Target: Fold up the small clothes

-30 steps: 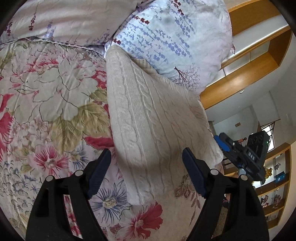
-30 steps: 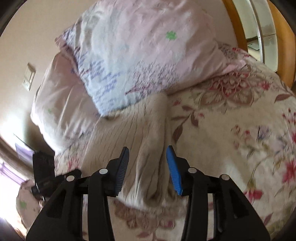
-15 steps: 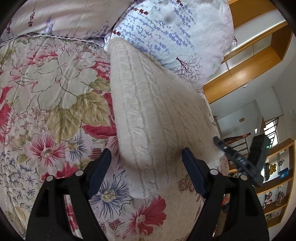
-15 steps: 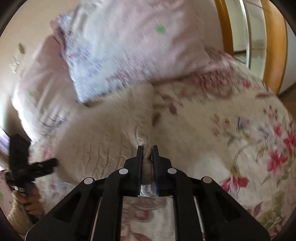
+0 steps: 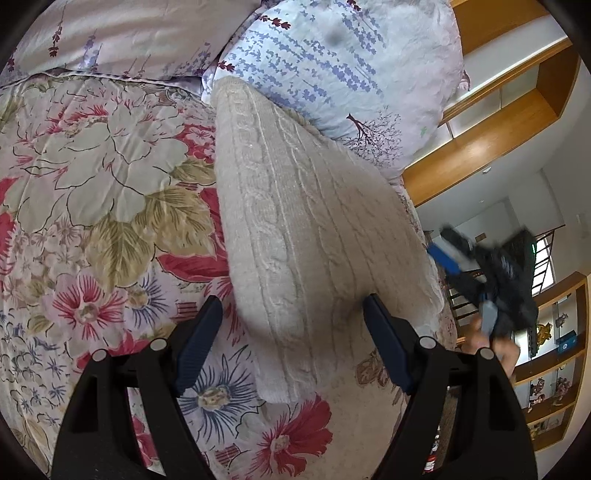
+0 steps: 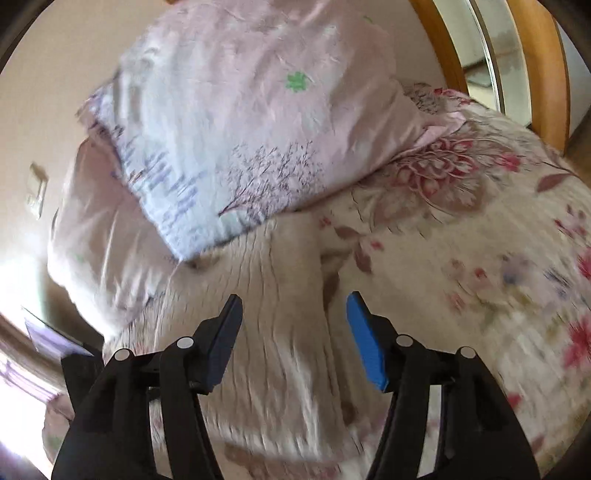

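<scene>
A cream cable-knit sweater [image 5: 310, 236] lies folded in a long band on the floral bedspread [image 5: 103, 206], its far end against a pillow. My left gripper [image 5: 291, 328] is open, jaws wide on either side of the sweater's near end, holding nothing. My right gripper [image 6: 293, 328] is open above the sweater [image 6: 280, 332], holding nothing; that view is motion-blurred. The right gripper also shows in the left wrist view [image 5: 476, 269], blurred, off the sweater's right edge.
A blue-and-pink floral pillow [image 5: 343, 70] lies at the head of the bed, and shows in the right wrist view [image 6: 236, 122]. A second pink pillow [image 5: 122, 33] lies beside it. Wooden shelves [image 5: 484, 144] and a wooden bed frame [image 6: 532, 74] stand on the right.
My right gripper shut on the sweater's edge half a second ago and has now opened and pulled back. The left gripper stayed open and edged slightly forward over the sweater.
</scene>
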`<control>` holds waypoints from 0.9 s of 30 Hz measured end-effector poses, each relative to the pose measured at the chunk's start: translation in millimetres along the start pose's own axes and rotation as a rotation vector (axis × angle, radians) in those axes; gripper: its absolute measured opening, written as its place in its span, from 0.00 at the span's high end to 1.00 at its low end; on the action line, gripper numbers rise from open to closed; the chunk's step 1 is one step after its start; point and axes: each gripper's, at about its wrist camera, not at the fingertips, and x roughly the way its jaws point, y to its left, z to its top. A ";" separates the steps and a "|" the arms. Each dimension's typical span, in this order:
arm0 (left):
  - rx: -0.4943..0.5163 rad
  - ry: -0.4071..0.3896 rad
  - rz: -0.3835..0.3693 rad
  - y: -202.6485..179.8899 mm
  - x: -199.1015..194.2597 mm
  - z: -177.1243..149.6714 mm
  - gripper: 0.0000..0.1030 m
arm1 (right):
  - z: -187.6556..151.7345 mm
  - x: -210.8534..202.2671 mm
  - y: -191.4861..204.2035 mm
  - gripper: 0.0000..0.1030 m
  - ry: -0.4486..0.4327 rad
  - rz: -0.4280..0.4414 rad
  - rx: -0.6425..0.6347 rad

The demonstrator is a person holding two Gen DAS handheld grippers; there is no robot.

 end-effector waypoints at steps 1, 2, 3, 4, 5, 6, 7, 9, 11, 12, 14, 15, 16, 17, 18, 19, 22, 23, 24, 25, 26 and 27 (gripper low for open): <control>0.002 0.000 0.008 -0.9 0.9 0.9 0.24 | 8.1 10.3 -0.3 0.41 0.010 -0.015 0.012; 0.006 0.000 0.020 -2.3 1.7 1.9 0.24 | 14.2 20.0 -1.3 0.41 0.022 -0.027 0.028; 0.011 -0.001 0.028 -3.6 2.2 3.5 0.24 | 19.8 33.5 -3.3 0.42 0.048 -0.034 0.051; 0.016 -0.004 0.034 -5.0 2.1 4.3 0.24 | 21.8 42.2 -4.3 0.44 0.069 -0.035 0.066; 0.023 -0.008 0.037 -6.3 1.5 5.1 0.23 | 22.9 53.8 -4.6 0.62 0.093 -0.028 0.082; 0.029 -0.011 0.037 -7.6 1.4 6.0 0.23 | 22.0 60.8 -2.2 0.81 0.119 -0.003 0.070; 0.032 -0.013 0.036 -8.6 1.8 7.5 0.23 | 21.9 62.0 1.2 0.86 0.108 -0.007 0.050; 0.029 -0.015 0.028 -8.4 1.4 9.8 0.23 | 22.3 53.8 11.4 0.91 0.036 -0.045 -0.025; 0.016 -0.016 0.017 -6.5 2.8 12.1 0.23 | 22.8 47.0 9.5 0.92 -0.004 -0.064 -0.022; 0.010 -0.015 0.013 -5.7 2.9 12.0 0.23 | 24.4 48.4 4.6 0.92 -0.004 -0.079 -0.006; -0.002 -0.015 0.009 -2.6 4.3 13.2 0.23 | 23.4 57.6 -1.1 0.92 0.010 -0.126 -0.001; -0.007 -0.016 0.008 -1.4 4.4 13.0 0.23 | 21.1 63.1 -2.4 0.92 0.011 -0.165 -0.008; -0.011 -0.018 0.004 -0.9 4.4 12.9 0.23 | 19.0 67.0 -3.3 0.92 0.006 -0.194 -0.008; -0.014 -0.019 0.004 -0.6 3.9 13.0 0.23 | 16.5 69.1 -3.5 0.92 0.001 -0.212 -0.001; -0.015 -0.021 0.002 -0.6 3.2 13.3 0.23 | 14.5 71.4 -4.7 0.92 -0.001 -0.225 0.011; -0.015 -0.024 0.002 -0.6 2.3 14.0 0.23 | 13.1 73.6 -4.3 0.92 0.004 -0.229 0.017; -0.030 -0.038 -0.004 0.4 -1.6 19.1 0.23 | 12.8 69.1 2.5 0.88 0.015 -0.197 0.007; -0.042 -0.041 -0.015 1.6 -1.9 22.8 0.23 | 14.4 60.7 1.1 0.76 0.015 -0.149 0.032; -0.052 -0.044 -0.020 2.9 -2.1 25.2 0.22 | 15.9 55.1 -1.5 0.51 0.025 -0.111 0.052; -0.065 -0.045 -0.024 4.6 -1.6 28.3 0.21 | 16.8 50.3 -3.5 0.37 0.035 -0.076 0.068; -0.072 -0.044 -0.027 5.4 -0.7 30.7 0.21 | 16.9 44.8 -5.9 0.26 0.041 -0.049 0.075; -0.080 -0.044 -0.029 6.4 0.3 33.0 0.21 | 16.7 40.0 -7.9 0.26 0.047 -0.027 0.070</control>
